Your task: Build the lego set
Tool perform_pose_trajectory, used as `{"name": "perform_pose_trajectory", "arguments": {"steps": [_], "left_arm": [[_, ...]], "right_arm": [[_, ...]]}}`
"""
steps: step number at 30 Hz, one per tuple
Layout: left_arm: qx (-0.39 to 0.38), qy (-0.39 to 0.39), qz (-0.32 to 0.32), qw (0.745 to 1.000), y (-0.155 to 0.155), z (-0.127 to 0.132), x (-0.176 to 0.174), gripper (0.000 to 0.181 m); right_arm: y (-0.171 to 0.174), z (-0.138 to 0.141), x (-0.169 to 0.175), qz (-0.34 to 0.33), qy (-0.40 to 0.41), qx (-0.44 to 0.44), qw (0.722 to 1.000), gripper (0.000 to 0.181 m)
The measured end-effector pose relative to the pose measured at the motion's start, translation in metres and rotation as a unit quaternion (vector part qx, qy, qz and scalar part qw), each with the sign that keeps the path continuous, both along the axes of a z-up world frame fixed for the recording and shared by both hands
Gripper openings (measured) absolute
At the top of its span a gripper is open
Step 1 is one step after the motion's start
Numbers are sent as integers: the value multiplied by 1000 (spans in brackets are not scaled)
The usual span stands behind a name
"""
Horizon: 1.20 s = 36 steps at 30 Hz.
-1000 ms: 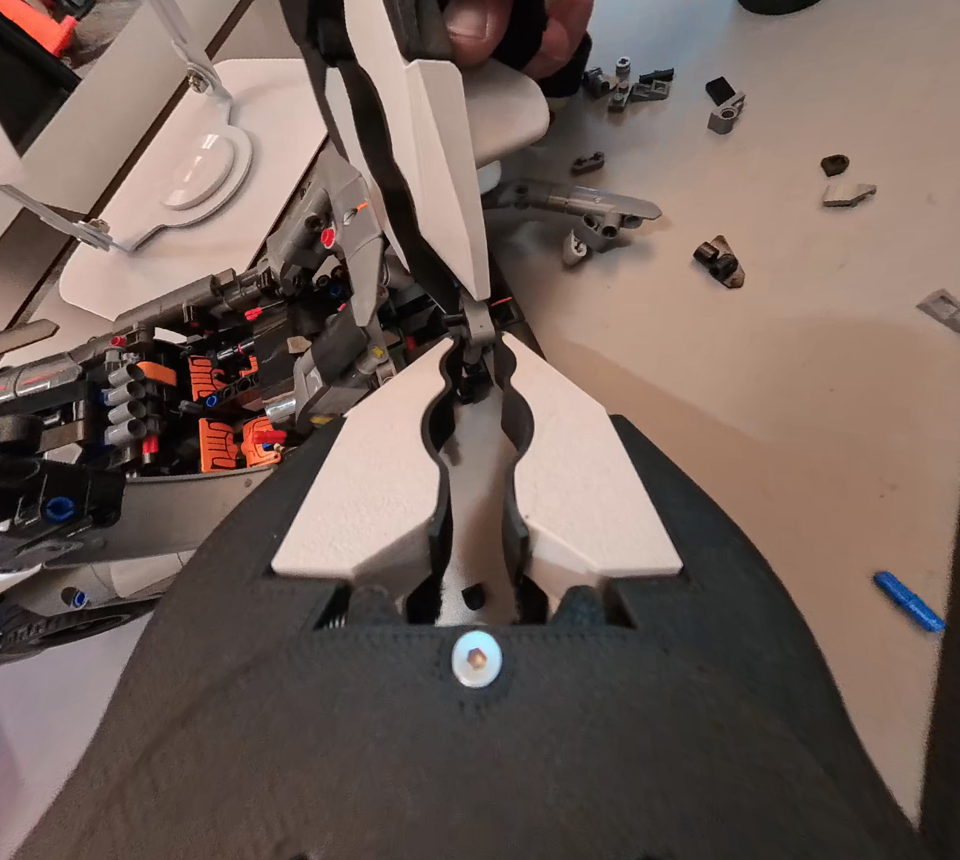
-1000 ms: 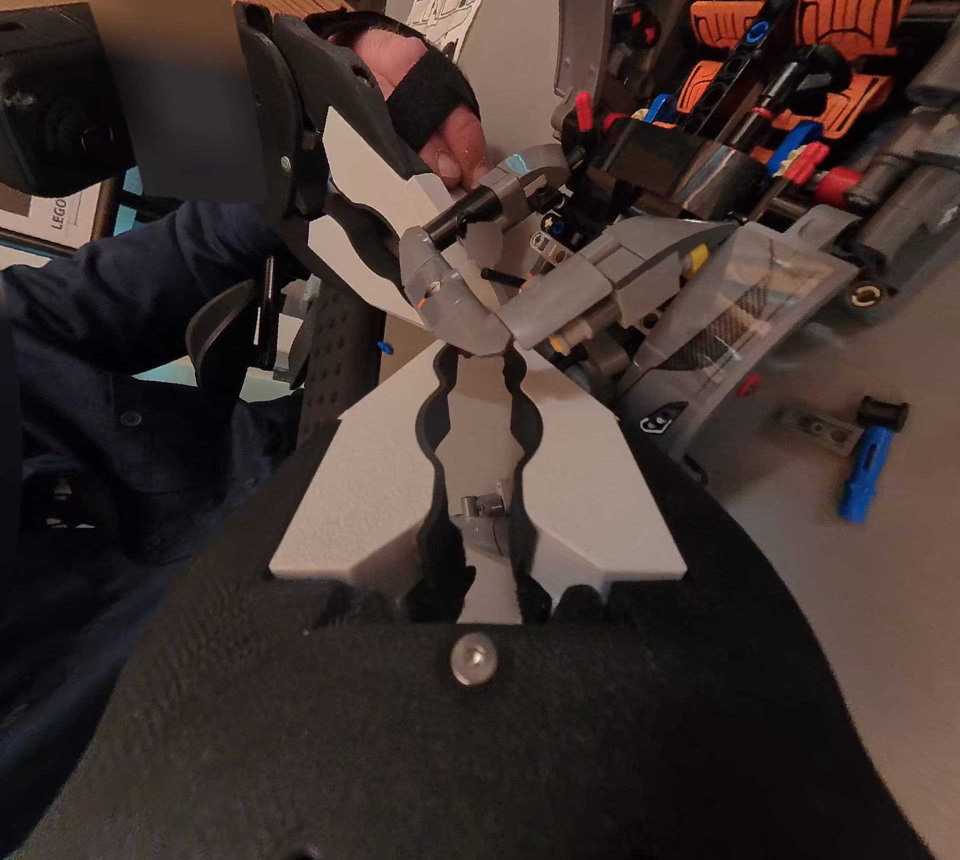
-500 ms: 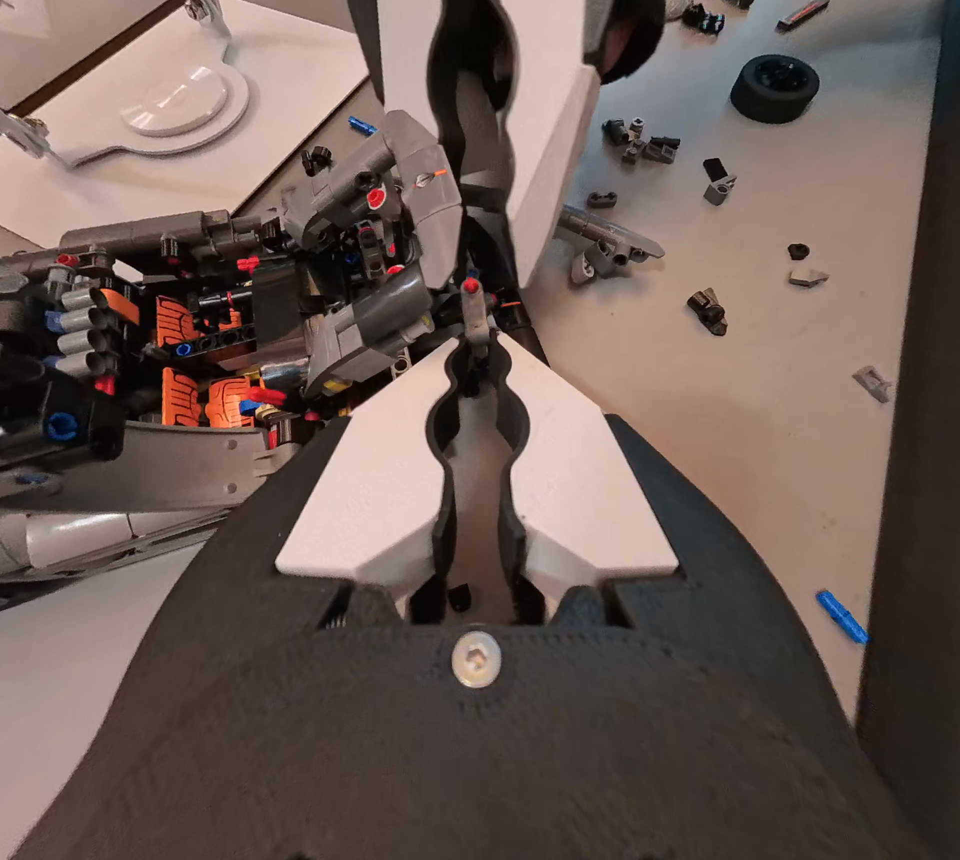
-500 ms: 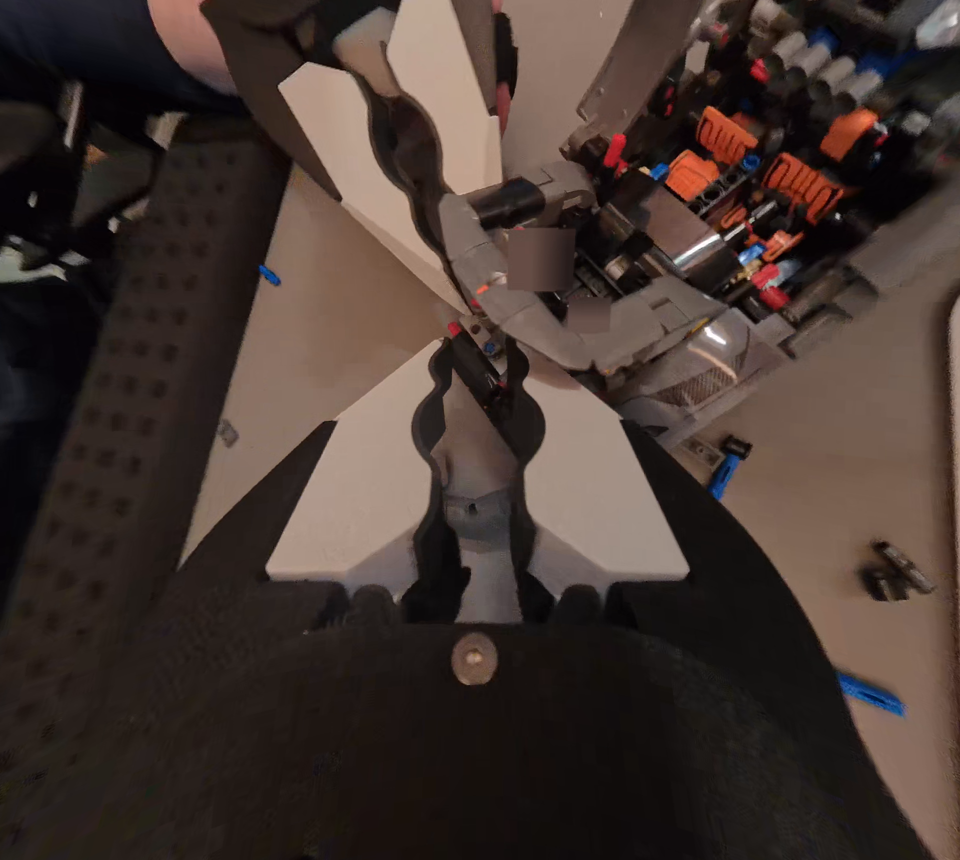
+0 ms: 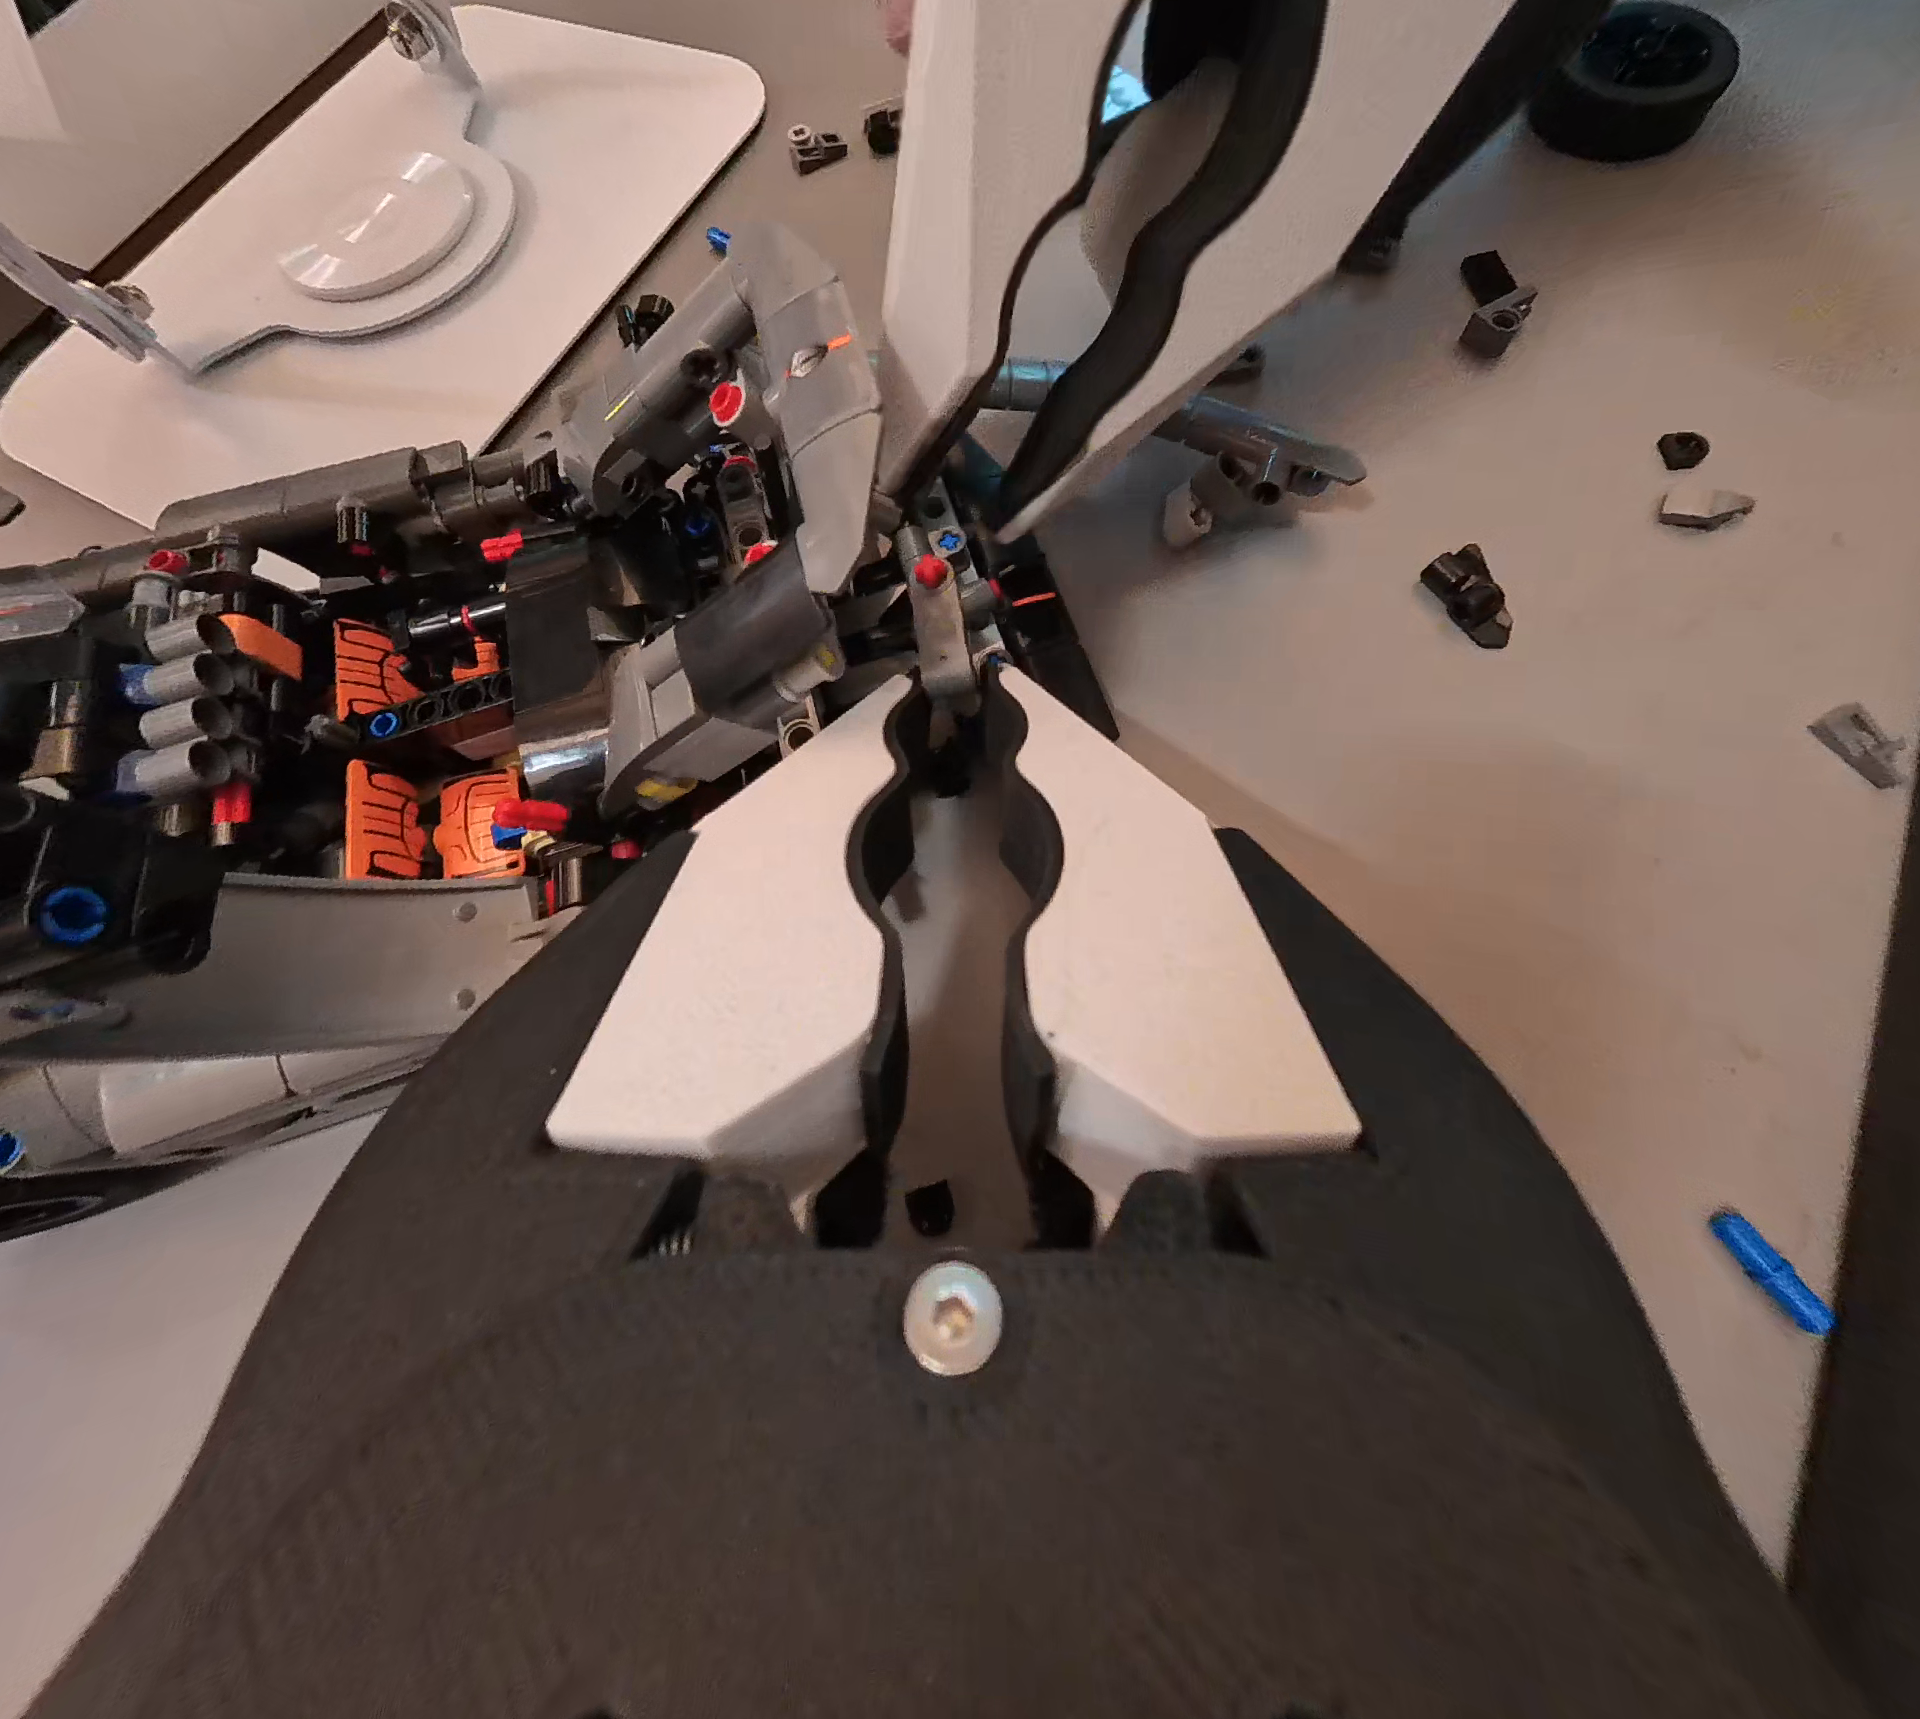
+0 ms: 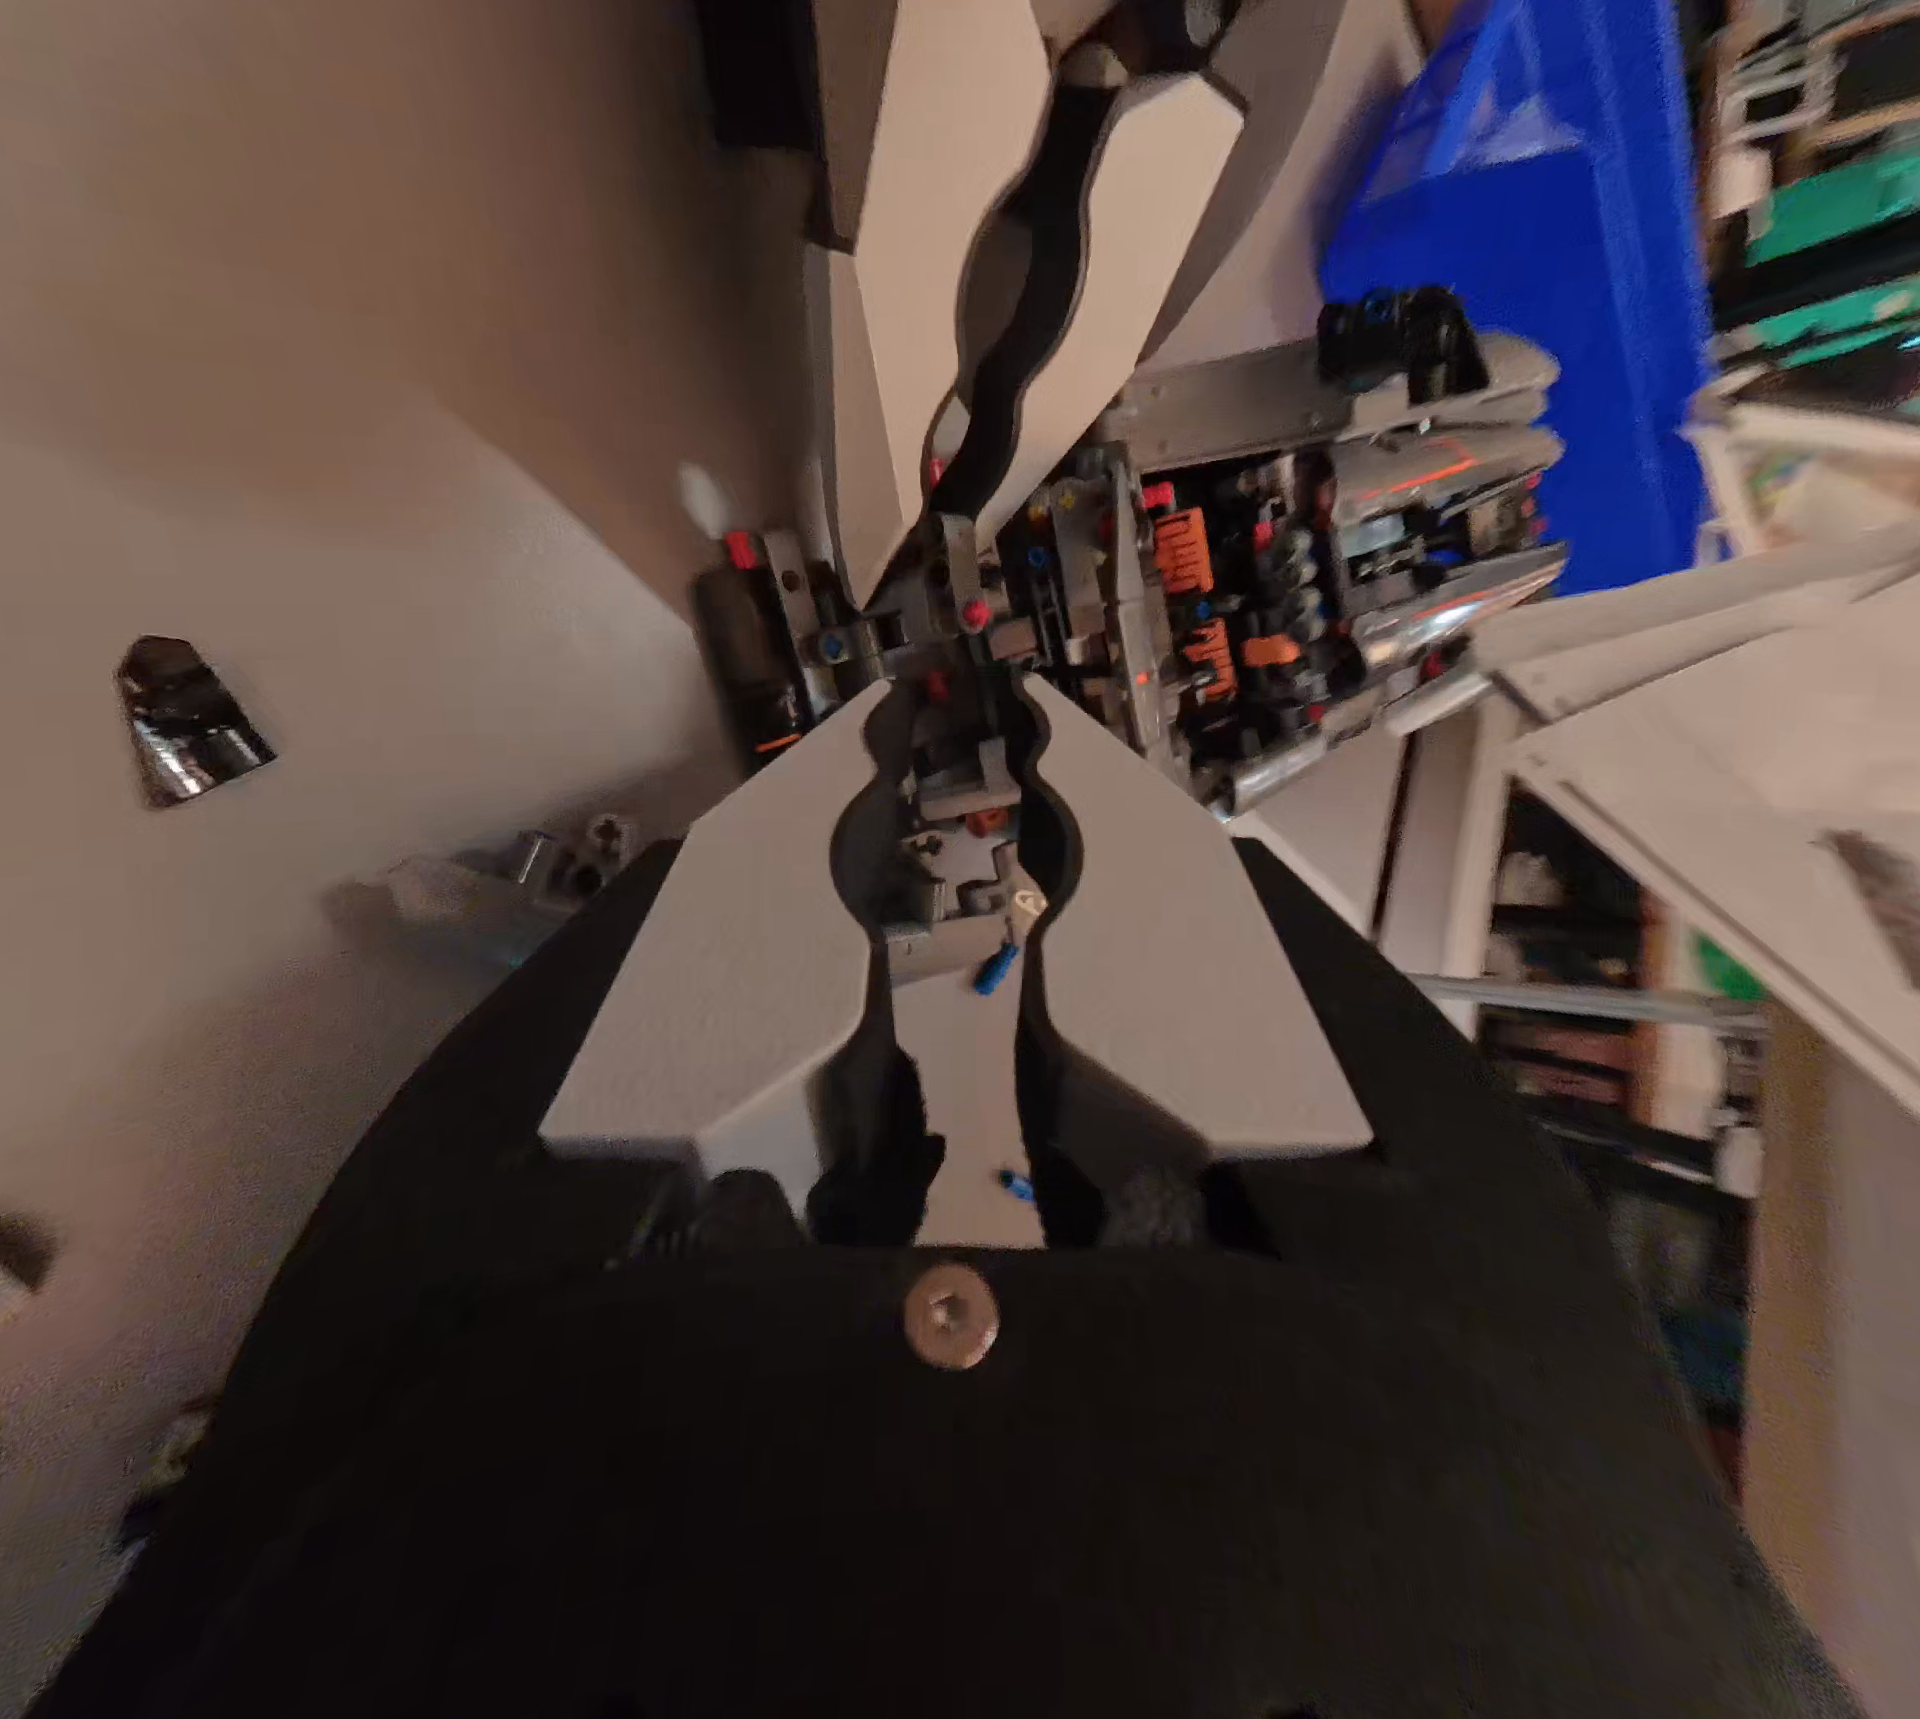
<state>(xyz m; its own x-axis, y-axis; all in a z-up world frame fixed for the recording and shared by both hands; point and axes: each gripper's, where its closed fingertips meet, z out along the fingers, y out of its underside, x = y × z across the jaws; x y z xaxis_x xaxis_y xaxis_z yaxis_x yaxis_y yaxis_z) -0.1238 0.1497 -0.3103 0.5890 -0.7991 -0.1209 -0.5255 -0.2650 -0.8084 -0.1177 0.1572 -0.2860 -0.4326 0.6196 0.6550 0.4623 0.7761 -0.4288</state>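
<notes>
A grey Lego car model (image 5: 707, 443) with orange and black inner parts lies on the pale table (image 5: 1351, 890), left of centre in the left wrist view. My left gripper (image 5: 956, 682) is shut on a grey beam (image 5: 943, 630) with a red pin at the model's front end. My right gripper (image 5: 956, 506) comes down from above, its tips just past that beam. In the right wrist view, my right gripper (image 6: 961, 687) is closed on small dark parts at the model's (image 6: 1299, 547) front. The left gripper (image 6: 951, 526) meets it tip to tip from above.
A white stand base (image 5: 416, 215) lies at the back left. A black tyre (image 5: 1636, 80), a grey sub-assembly (image 5: 1247, 464), small dark pieces (image 5: 1465, 594) and a blue pin (image 5: 1771, 1274) lie to the right. The right wrist view shows a blue bin (image 6: 1538, 215) and a black glossy piece (image 6: 187, 724). Both grippers' tips are close together, under 4 cm apart.
The right gripper has swung round and now points at the model's front end, opposite the left gripper. The left gripper keeps its hold on the grey beam. The right view has rolled sharply.
</notes>
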Motion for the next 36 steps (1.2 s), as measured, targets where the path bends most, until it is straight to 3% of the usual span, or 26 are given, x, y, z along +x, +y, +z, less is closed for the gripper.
{"name": "perform_pose_trajectory", "arguments": {"steps": [7,15,36], "left_arm": [[-14,-10,-2,1000,0,0,1,4],[-31,-23,0,999,1,0,0,5],[-59,-44,6,997,2,-1,0,4]], "right_arm": [[2,1,-8,-5,60,120,991,23],[-1,-7,-16,-5,66,209,976,18],[5,-10,-19,-35,45,243,968,13]]}}
